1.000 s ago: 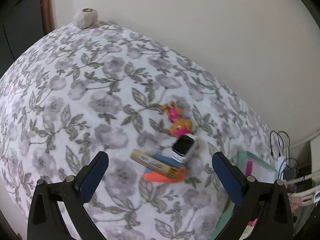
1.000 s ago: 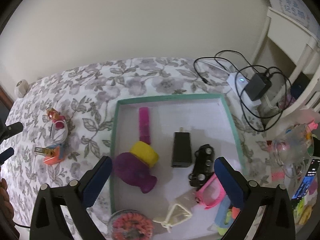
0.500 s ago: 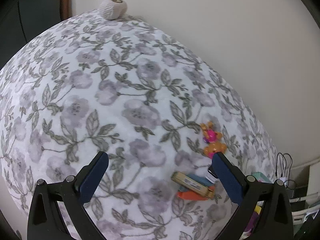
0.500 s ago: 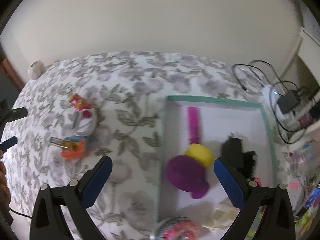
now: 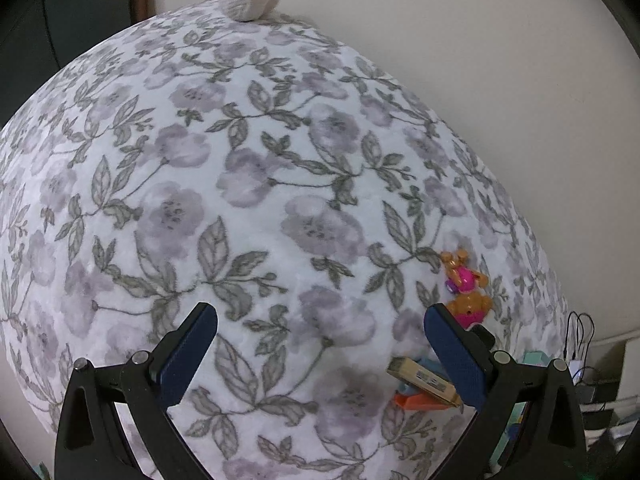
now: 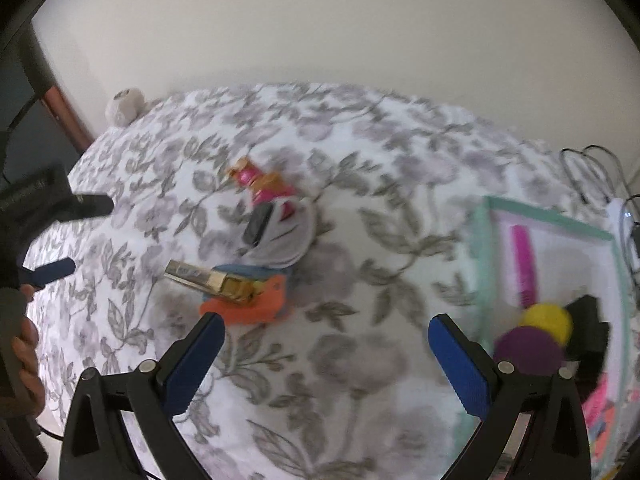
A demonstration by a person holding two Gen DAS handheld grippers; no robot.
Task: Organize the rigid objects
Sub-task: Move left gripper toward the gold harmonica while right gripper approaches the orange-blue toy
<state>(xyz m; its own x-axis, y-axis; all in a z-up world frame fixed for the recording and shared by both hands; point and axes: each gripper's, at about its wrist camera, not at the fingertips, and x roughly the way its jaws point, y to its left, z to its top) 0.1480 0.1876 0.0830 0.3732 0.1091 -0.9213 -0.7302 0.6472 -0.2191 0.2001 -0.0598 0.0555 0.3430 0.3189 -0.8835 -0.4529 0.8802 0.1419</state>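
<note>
Bed: flowered cover (image 5: 248, 208), with loose toys lying near the tray.
Left gripper (image 5: 320, 344): jaws spread wide, empty, over bare cover.
Right gripper (image 6: 326, 346): jaws spread wide, empty, between toys and tray.
Toys: gold bar (image 6: 208, 278) resting on orange piece (image 6: 248, 306); pink-orange figure (image 6: 260, 186) just beyond.
Tray (image 6: 548, 220): at right, holding pink stick (image 6: 524, 262), yellow ball (image 6: 546, 320), purple piece (image 6: 526, 354).

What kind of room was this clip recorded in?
Probably a bedroom or child's room at home: a soft floral bedspread runs up to a plain wall, small toys lie loose on it, and a teal-edged tray of odds and ends sits beside charger cables.
</note>
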